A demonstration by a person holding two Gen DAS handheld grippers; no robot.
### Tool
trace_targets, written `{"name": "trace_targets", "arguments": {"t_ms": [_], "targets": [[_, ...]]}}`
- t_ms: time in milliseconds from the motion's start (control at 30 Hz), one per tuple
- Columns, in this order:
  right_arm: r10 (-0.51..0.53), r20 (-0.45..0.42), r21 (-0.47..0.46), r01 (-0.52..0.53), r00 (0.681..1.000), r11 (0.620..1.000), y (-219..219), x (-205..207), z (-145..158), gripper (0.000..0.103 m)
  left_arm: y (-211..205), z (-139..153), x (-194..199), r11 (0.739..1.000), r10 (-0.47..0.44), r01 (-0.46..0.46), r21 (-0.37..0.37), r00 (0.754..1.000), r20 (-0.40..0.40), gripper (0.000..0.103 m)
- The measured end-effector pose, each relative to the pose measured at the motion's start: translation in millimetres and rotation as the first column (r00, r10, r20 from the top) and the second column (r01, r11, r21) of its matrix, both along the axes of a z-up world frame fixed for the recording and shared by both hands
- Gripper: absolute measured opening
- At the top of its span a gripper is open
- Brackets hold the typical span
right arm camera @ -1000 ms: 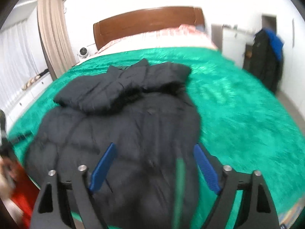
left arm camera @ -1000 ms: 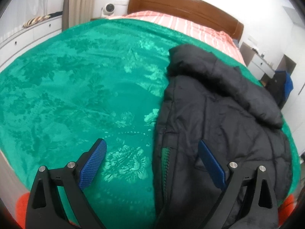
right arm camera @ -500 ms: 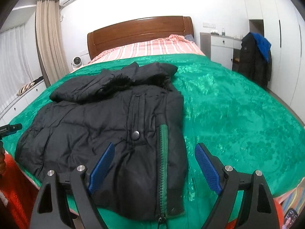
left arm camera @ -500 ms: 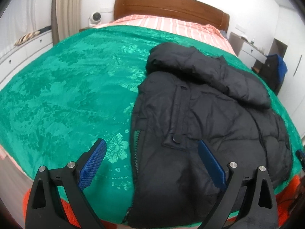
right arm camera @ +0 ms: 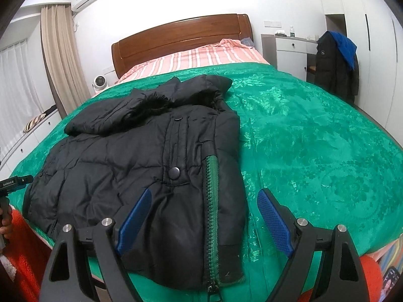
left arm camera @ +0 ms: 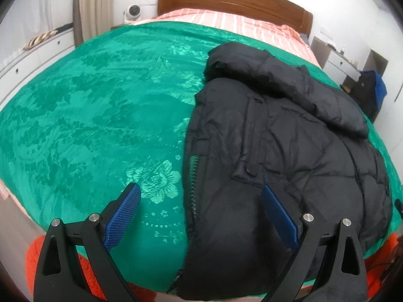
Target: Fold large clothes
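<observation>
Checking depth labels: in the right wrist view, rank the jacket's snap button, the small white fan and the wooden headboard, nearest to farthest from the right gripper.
From the right gripper:
1. Snap button, just ahead on the jacket.
2. White fan, beside the bed, far left.
3. Headboard, against the back wall.

Matt quilted black jacket (right arm camera: 131, 166) lies on a plush, sheeny green blanket (right arm camera: 314, 151).

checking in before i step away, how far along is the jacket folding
Partly done, by the look of it. The black puffer jacket lies on the green bedspread with one sleeve laid across under the hood and its green zipper edge already turned onto the body. Nothing is in hand: the left gripper and right gripper hover with jaws open above its hem. Folding it into a compact bundle is left.
</observation>
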State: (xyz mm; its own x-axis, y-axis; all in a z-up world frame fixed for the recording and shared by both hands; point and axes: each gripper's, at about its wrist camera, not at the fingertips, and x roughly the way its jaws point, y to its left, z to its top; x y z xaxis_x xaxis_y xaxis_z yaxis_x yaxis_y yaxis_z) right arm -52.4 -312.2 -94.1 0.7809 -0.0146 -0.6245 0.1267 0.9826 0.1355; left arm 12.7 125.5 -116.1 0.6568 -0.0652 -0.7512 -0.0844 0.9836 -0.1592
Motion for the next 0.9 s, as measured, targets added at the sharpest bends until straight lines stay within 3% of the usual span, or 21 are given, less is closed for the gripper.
{"name": "trace_targets", "arguments": {"t_ms": [233,433,567,700,900], "targets": [[-0.053,-0.019,0.055,0.054,0.998,0.997,-15,0,-4,0.085,20,-13,3,0.994,0.012,-0.019,-0.108,0.998,-0.064,0.097],[-0.074,-0.031,0.122,0.077,0.997,0.989,-29,-3,0,0.085,22,-20,3,0.985,-0.055,0.036,-0.166,0.992,-0.111,0.098],[-0.05,-0.108,0.215,0.073,0.993,0.974,-45,-3,-5,0.085,15,-24,0,0.984,-0.099,0.078,-0.157,0.986,-0.131,0.098],[-0.027,-0.162,0.25,0.068,0.986,0.966,-50,-7,-11,0.085,12,-25,0,0.984,-0.112,0.091,-0.153,0.984,-0.137,0.098],[0.138,-0.264,0.294,-0.057,0.955,0.954,-38,-1,-22,0.085,1,-25,-5,0.978,-0.187,0.166,-0.13,0.968,-0.169,0.098]]}}
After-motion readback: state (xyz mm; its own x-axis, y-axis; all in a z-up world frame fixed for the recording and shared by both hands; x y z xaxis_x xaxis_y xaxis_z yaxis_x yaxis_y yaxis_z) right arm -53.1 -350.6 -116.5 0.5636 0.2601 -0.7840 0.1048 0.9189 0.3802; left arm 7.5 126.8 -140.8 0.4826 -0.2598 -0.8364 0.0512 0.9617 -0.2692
